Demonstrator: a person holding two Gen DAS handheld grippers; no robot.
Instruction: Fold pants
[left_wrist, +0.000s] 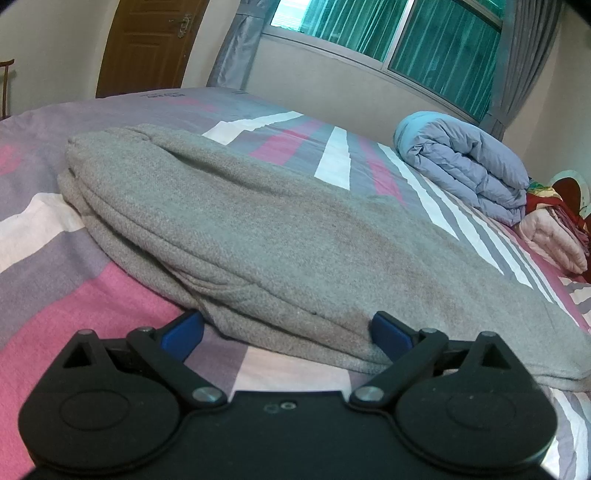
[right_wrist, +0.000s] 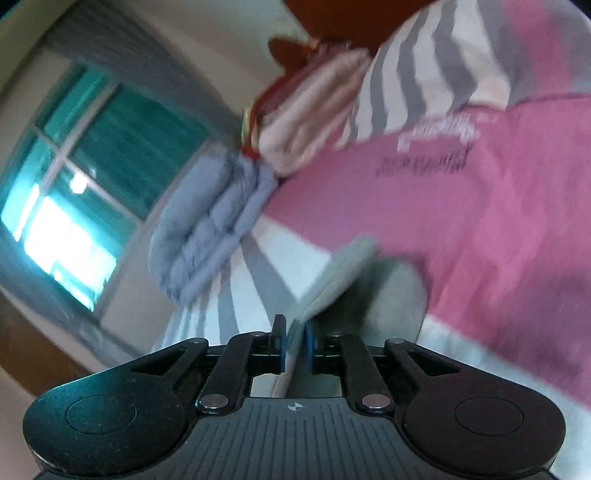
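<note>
The grey pants lie folded in several layers on the striped bedsheet. My left gripper is open, its blue-padded fingers on either side of the near edge of the pants, low over the bed. In the blurred, tilted right wrist view, my right gripper is shut on a thin edge of the grey pants, which rises from between the pads above the sheet.
A rolled blue-grey quilt and folded pink bedding lie at the bed's far right; both show in the right wrist view. A window and curtains stand behind, a brown door at far left.
</note>
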